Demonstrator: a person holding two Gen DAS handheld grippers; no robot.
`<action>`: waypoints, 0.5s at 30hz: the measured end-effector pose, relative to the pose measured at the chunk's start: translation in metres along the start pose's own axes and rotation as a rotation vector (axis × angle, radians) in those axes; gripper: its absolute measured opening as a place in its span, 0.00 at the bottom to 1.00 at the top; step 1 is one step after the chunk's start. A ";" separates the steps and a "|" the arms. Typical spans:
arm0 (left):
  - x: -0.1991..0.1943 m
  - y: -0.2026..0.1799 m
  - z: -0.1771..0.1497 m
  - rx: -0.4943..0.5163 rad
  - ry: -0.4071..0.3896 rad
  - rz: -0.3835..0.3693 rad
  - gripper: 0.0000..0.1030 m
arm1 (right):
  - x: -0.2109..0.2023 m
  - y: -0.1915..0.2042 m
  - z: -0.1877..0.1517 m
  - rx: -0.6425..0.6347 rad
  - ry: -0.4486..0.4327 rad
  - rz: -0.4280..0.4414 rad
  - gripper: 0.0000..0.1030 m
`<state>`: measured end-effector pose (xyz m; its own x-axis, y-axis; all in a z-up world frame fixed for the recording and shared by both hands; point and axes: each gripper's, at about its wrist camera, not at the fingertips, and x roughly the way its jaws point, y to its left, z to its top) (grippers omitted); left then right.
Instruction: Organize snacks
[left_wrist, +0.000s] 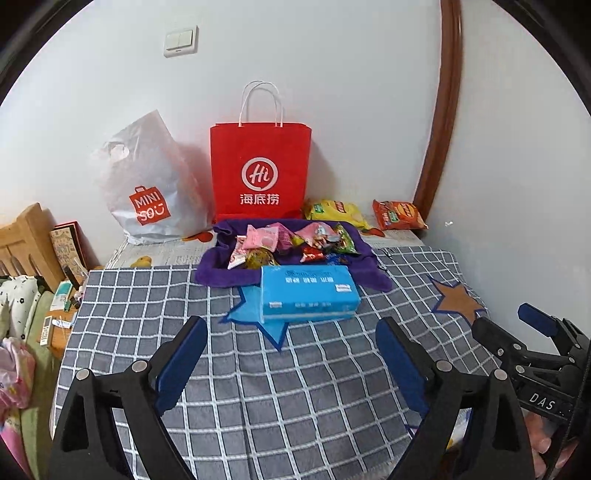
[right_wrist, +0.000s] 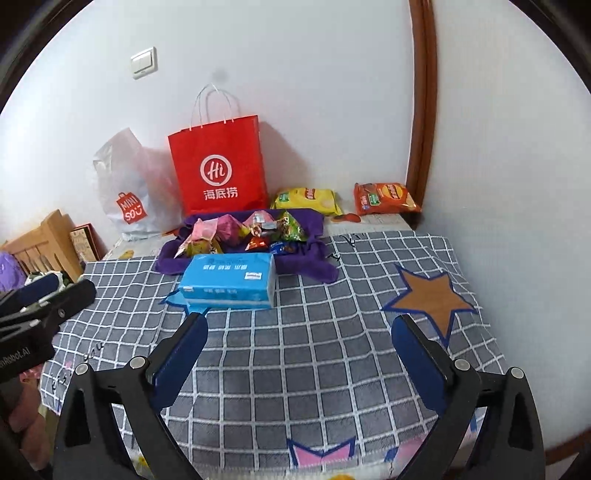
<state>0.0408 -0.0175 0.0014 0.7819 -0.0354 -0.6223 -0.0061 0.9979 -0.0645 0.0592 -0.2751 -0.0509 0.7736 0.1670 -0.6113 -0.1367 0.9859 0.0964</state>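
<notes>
Several small snack packets (left_wrist: 291, 242) (right_wrist: 255, 230) lie piled on a purple cloth (left_wrist: 218, 269) (right_wrist: 314, 266) at the back of a checked blanket. A yellow chip bag (left_wrist: 334, 212) (right_wrist: 306, 199) and an orange chip bag (left_wrist: 399, 214) (right_wrist: 384, 199) lie by the wall to the right. A blue tissue pack (left_wrist: 308, 293) (right_wrist: 231, 282) sits in front of the cloth. My left gripper (left_wrist: 291, 336) is open and empty, short of the tissue pack. My right gripper (right_wrist: 299, 339) (left_wrist: 517, 325) is open and empty, to the right of the left one.
A red paper bag (left_wrist: 260, 171) (right_wrist: 219, 166) and a white plastic Miniso bag (left_wrist: 147, 184) (right_wrist: 125, 188) stand against the wall behind the snacks. The checked blanket (left_wrist: 295, 387) (right_wrist: 314, 350) covers the surface. Wooden furniture and clutter (left_wrist: 33, 266) sit off its left edge.
</notes>
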 end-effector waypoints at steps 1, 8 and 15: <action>-0.002 -0.001 -0.003 0.004 -0.005 0.006 0.90 | -0.003 0.000 -0.002 -0.001 -0.005 0.003 0.96; -0.009 0.001 -0.010 -0.009 -0.012 0.015 0.90 | -0.013 0.005 -0.009 -0.020 -0.020 -0.008 0.96; -0.013 0.005 -0.008 -0.017 -0.022 0.021 0.90 | -0.018 0.009 -0.009 -0.019 -0.033 -0.001 0.96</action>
<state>0.0256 -0.0121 0.0029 0.7952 -0.0131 -0.6062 -0.0331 0.9973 -0.0649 0.0389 -0.2692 -0.0459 0.7939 0.1664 -0.5848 -0.1475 0.9858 0.0803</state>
